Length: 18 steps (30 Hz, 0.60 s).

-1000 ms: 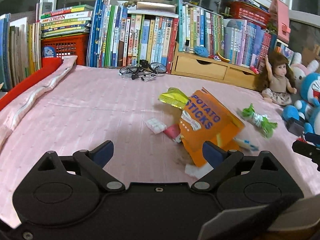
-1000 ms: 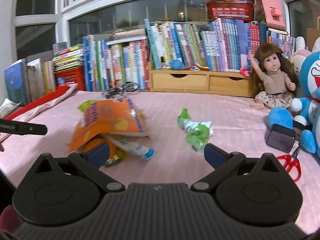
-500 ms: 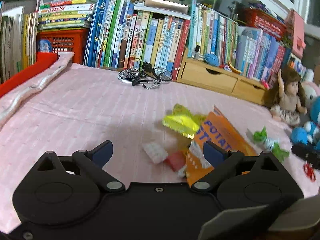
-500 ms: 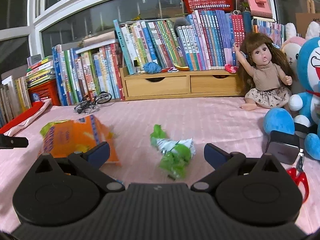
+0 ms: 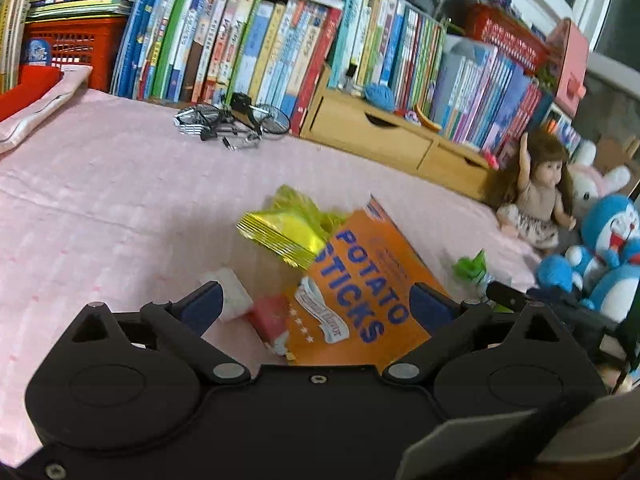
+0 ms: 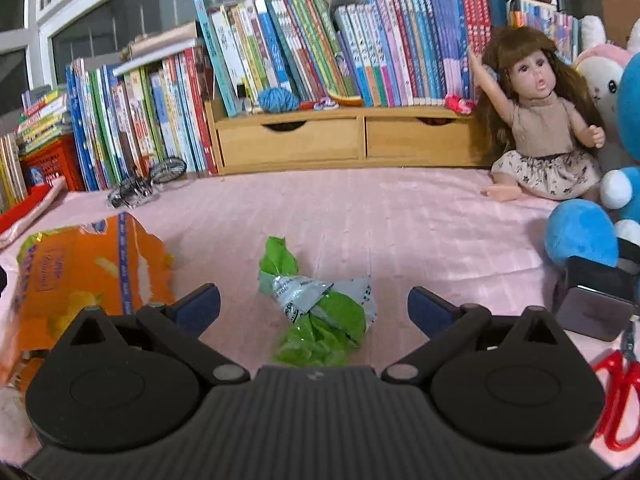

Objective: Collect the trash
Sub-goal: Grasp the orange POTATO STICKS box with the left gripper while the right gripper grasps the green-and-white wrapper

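An orange potato sticks bag [image 5: 360, 292] lies on the pink cloth [image 5: 120, 200], straddled by my open left gripper [image 5: 316, 308]. A yellow wrapper [image 5: 288, 232] sticks out behind the bag; a white packet [image 5: 232, 292] and a small red packet [image 5: 272, 316] lie at its left. A crumpled green wrapper [image 6: 320, 312] rests between the open fingers of my right gripper [image 6: 314, 306], untouched. The orange bag [image 6: 80, 272] shows at the left of the right wrist view, and the green wrapper [image 5: 472, 266] at the right of the left wrist view.
Rows of books [image 6: 320, 48] and a wooden drawer unit [image 6: 352, 140] line the back. A doll [image 6: 540, 128], blue plush toy [image 6: 584, 236], dark box [image 6: 596, 304] and red scissors [image 6: 616, 396] sit at right. A toy bicycle [image 5: 232, 124] lies near the books.
Both grippers have moved forward and lower: the left now straddles the orange bag, the right has closed in on the green wrapper. Both stay open.
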### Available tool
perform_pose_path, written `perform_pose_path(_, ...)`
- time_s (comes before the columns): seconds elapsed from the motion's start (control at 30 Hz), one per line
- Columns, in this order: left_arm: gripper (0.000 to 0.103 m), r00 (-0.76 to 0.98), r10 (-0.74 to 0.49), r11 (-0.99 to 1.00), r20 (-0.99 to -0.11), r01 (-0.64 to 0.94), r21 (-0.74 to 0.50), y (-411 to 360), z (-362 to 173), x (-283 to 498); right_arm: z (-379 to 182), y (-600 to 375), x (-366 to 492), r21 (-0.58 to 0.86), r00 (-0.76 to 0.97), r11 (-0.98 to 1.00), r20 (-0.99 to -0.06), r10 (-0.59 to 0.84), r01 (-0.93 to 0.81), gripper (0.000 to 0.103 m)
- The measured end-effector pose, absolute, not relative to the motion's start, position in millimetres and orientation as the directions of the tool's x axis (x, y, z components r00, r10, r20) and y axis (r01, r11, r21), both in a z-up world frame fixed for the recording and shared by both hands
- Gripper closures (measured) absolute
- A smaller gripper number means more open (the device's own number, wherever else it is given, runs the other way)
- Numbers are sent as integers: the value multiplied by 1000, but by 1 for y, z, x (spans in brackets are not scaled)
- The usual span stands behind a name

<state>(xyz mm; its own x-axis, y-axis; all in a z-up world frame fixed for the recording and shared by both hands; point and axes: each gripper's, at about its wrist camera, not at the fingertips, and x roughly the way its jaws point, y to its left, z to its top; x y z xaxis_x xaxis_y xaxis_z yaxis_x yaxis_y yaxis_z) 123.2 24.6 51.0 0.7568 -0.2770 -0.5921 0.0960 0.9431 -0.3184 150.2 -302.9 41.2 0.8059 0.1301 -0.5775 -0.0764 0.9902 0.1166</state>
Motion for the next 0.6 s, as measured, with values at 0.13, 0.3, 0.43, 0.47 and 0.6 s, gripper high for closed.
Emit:
perform_pose_path(0.13, 3, 769, -255, 947, -586, 74, -314, 10, 45, 127, 33, -301, 158, 125, 789, 989, -598, 139, -79, 0)
perform_pose_path(0.3, 3, 774, -250, 947, -581, 71, -313, -4, 42, 132, 29, -298, 161, 129, 781, 988, -606, 151, -91, 0)
perform_pose_path(0.43, 6, 755, -252, 951, -605, 78, -300, -14, 39, 138, 28, -297, 162, 133, 780, 987, -608, 151, -88, 0)
perform_pose_path(0.47, 13, 737, -271, 946, -619, 85, -312, -15, 38, 141, 28, -296, 162, 136, 779, 987, -608, 153, -88, 0)
perform_pose_path(0.6, 27, 728, -327, 910, -603, 70, -409, -7, 37, 138, 29, -298, 159, 153, 783, 984, -599, 165, -90, 9)
